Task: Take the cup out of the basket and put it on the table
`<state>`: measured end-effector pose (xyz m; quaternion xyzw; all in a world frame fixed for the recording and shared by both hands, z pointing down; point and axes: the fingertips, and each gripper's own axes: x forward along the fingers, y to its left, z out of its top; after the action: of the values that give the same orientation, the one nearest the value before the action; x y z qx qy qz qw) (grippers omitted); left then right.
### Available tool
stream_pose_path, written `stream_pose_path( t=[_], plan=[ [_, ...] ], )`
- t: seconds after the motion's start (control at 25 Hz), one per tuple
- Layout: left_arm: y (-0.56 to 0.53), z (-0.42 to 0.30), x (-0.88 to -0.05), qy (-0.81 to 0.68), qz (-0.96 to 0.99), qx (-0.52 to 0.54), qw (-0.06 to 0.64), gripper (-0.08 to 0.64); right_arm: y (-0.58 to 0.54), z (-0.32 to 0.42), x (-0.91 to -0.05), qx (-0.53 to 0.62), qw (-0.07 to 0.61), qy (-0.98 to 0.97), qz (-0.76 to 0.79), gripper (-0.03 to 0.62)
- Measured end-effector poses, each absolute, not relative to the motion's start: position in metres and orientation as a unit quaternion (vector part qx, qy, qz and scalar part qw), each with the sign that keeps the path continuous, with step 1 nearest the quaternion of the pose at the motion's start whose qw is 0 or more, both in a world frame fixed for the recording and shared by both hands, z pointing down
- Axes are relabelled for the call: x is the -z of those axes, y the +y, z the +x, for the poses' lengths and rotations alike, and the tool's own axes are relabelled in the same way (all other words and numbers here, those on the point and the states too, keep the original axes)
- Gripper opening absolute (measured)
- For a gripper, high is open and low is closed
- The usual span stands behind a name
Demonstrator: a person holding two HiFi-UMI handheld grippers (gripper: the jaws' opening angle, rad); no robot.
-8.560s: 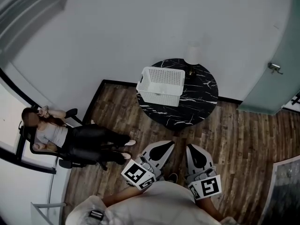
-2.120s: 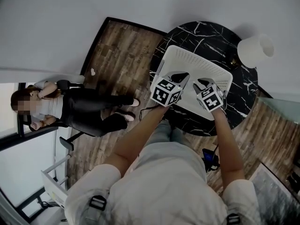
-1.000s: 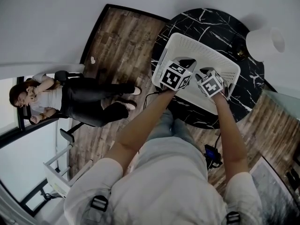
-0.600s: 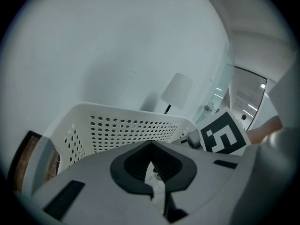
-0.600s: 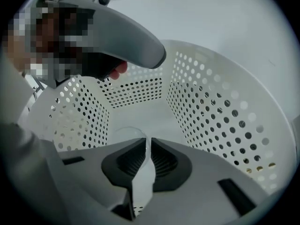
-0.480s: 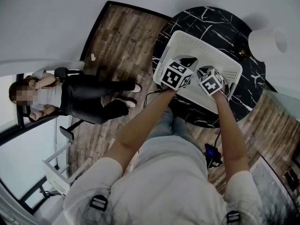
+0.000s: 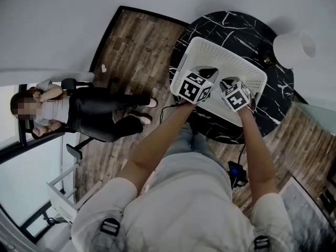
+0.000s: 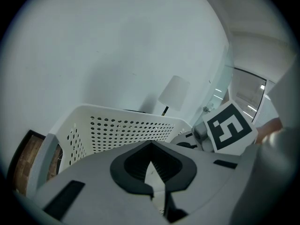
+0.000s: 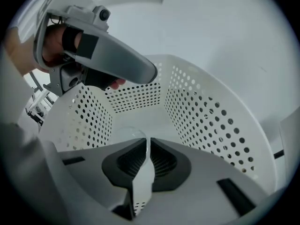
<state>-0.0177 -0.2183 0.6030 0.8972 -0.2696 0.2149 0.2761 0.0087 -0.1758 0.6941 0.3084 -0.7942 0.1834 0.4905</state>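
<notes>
White basket walls round right tool pinching clear cup; left tool pressed together

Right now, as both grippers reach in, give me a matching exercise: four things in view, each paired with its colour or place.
Things:
1. basket
2. table
3. lamp
4. cup

Descriptions:
A. black with white veins
B. clear, lying inside the basket
C. white, with perforated walls
D. white shade, standing on the table beside the basket

Pairs: 1-C, 2-A, 3-D, 4-B
</notes>
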Motion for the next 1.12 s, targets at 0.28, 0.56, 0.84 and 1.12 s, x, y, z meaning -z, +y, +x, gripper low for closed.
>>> stream_pose_path(
  t=[0.28, 0.56, 0.84, 1.12],
  plan=[
    [-0.208, -0.017, -0.576, -0.269, 0.905, -0.194, 0.267, 0.005, -0.172, 0.008, -0.649, -0.159, 0.473, -0.805, 0.32, 0.031],
    [-0.196, -0.016, -0.537, -0.273, 0.915, -0.165, 0.245, 0.005, -0.164, 0.009, -0.597, -0.132, 0.456, -0.818, 0.326, 0.031],
    [-0.179, -0.018, -0.499, -0.28, 0.924, -0.14, 0.221, 0.005, -0.148, 0.012, -0.549, -0.1, 0.441, -0.825, 0.338, 0.031],
    [-0.158, -0.018, -0.472, -0.279, 0.93, -0.122, 0.205, 0.005, -0.127, 0.016, -0.497, -0.07, 0.42, -0.833, 0.354, 0.031]
  ],
)
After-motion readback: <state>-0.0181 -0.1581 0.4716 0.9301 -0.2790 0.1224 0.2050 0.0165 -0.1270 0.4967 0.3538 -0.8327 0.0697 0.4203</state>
